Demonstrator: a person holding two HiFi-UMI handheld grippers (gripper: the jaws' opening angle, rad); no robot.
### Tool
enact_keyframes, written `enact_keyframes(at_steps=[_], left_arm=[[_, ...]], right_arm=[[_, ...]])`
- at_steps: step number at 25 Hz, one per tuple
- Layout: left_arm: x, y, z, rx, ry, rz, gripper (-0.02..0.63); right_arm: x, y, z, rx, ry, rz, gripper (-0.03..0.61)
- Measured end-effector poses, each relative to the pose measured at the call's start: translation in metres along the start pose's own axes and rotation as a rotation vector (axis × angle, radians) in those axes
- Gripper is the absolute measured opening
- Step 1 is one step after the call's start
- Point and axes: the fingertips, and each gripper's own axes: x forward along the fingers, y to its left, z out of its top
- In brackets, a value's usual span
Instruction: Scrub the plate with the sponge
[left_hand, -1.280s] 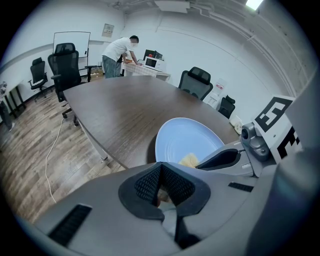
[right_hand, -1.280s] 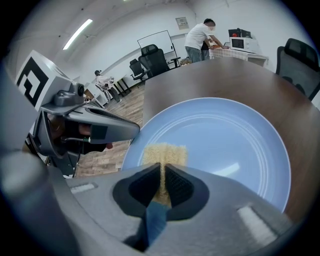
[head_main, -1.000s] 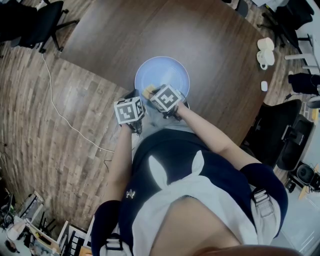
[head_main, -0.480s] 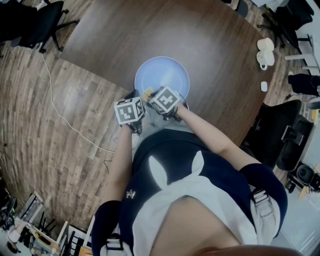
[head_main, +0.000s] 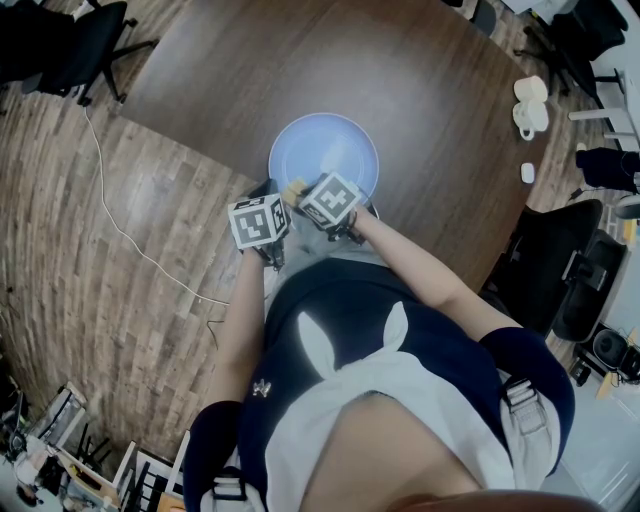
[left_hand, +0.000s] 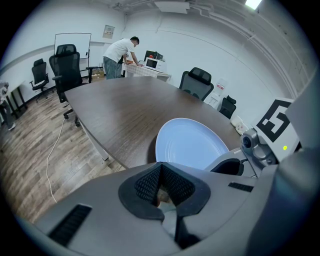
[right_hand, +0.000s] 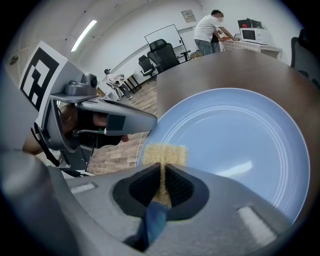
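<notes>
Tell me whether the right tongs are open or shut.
Shut on the sponge: the right tongs pinch it at the near rim of the plate.

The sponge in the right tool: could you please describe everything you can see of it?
The sponge is a thin rectangular pad with a coarse yellow face, and a blue part shows farther back. It stands on edge, pinched between the shut jaws of the right tool, with its yellow end sticking out ahead of them. That end lies over the near rim of the pale blue plate; whether it presses on the plate cannot be told.
</notes>
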Motion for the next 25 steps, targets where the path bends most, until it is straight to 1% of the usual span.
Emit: enact_keyframes(at_steps=[8,19,25], left_arm=[[0.001,0.0,0.001,0.001,0.002,-0.008,0.0],[-0.002,0.001,0.003,0.007,-0.003,-0.003,0.0],[-0.002,0.002,0.004,0.008,-0.003,-0.004,0.0]], right_arm=[[-0.002,0.0,-0.004,-0.001,0.034,0.021,0.026],[-0.005,0.001,-0.016,-0.028,0.122,0.079,0.026],[-0.007,-0.001,-0.023,-0.024,0.171,0.091,0.026]])
